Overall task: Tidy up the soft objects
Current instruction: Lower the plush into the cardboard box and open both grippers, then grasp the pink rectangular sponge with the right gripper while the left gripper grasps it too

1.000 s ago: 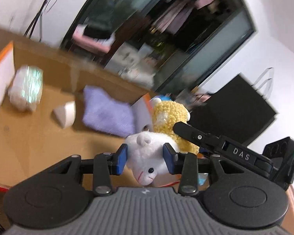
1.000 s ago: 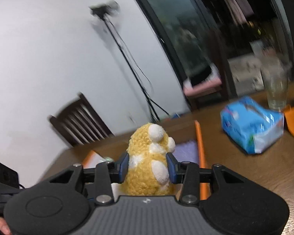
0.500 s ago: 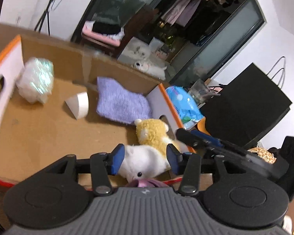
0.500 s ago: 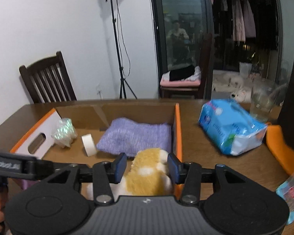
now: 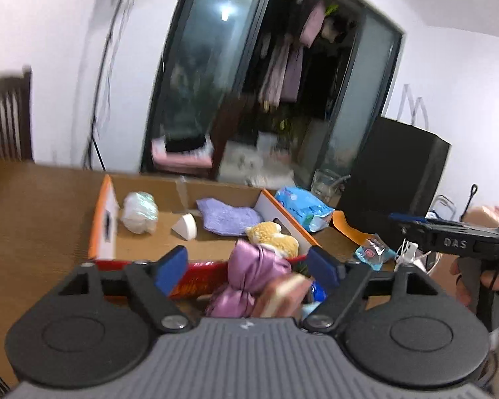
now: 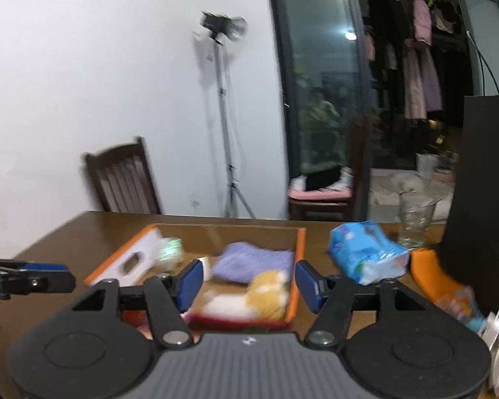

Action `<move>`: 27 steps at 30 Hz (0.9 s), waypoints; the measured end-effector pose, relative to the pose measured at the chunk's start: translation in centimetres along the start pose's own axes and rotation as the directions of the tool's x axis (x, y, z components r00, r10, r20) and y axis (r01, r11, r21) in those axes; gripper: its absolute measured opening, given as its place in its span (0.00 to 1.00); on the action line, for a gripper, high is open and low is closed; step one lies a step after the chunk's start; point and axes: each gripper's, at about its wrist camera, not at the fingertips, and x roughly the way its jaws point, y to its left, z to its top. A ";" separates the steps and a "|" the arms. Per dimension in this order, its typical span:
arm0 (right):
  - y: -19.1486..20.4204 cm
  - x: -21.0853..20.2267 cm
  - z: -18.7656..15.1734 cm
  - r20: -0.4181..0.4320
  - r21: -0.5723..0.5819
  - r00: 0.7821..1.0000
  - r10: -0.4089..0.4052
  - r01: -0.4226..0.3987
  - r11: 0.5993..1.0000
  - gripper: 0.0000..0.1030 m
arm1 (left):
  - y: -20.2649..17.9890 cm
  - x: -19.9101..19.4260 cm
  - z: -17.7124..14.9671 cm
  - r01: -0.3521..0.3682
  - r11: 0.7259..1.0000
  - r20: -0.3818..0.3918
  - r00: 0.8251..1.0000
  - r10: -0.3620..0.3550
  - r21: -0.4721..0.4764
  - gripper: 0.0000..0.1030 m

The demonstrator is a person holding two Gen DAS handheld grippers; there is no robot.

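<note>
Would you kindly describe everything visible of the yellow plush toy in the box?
The yellow plush toy is fuzzy, golden with cream patches, lying on its side in the cardboard box, at the near corner by the orange-edged wall. A white plush lies against it; the purple cloth is just behind. No jaws touch it.

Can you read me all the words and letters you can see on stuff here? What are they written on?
"DAS": pale letters on the black body of the right hand-held gripper, seen from the left wrist camera.
Print on the blue tissue pack: too blurred to read.
Print on the small blue packet: too small and blurred to read.
Red front edge of the cardboard box: markings blurred, unreadable.
Nothing else readable.
</note>
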 end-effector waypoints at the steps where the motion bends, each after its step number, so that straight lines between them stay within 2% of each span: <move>1: 0.4 -1.2 -1.5 0.014 0.003 1.000 0.026 -0.026 1.000 0.67 | -0.6 -1.5 -1.4 -0.027 0.999 0.036 0.999 0.026 0.018 0.82; 4: 1.4 -4.1 -5.9 0.026 0.026 0.998 0.053 -0.054 0.998 0.68 | -1.9 -5.2 -5.7 -0.086 0.996 0.086 0.993 0.083 0.032 0.85; 9: 3.4 -8.5 -13.6 0.000 0.016 0.999 0.053 -0.053 0.998 0.70 | -2.4 -8.7 -12.0 -0.116 0.993 -0.001 0.993 0.116 -0.017 0.86; 12: 3.6 -10.2 -16.4 -0.030 0.001 0.998 0.062 -0.062 0.998 0.72 | -2.0 -8.9 -12.8 -0.114 0.993 -0.035 0.993 0.113 -0.037 0.86; 17: 2.5 -10.8 -16.0 -0.008 0.030 0.999 0.038 -0.038 0.999 0.72 | -2.9 -7.9 -11.6 -0.098 0.995 0.004 0.995 0.098 0.009 0.86; 21: 1.6 -10.1 -15.5 0.005 0.111 0.996 0.085 -0.085 0.990 0.72 | -3.6 -5.8 -11.1 -0.078 0.997 -0.001 0.997 0.078 0.016 0.86; 23: 1.1 -8.6 -14.9 0.002 0.154 0.993 0.115 -0.114 0.981 0.72 | -3.9 -4.1 -10.6 -0.077 0.996 -0.001 0.997 0.077 0.038 0.85; 27: 0.5 -4.5 -13.1 0.004 0.136 0.988 0.154 -0.153 0.979 0.72 | -4.5 0.2 -8.9 -0.083 0.990 0.033 0.996 0.079 0.113 0.79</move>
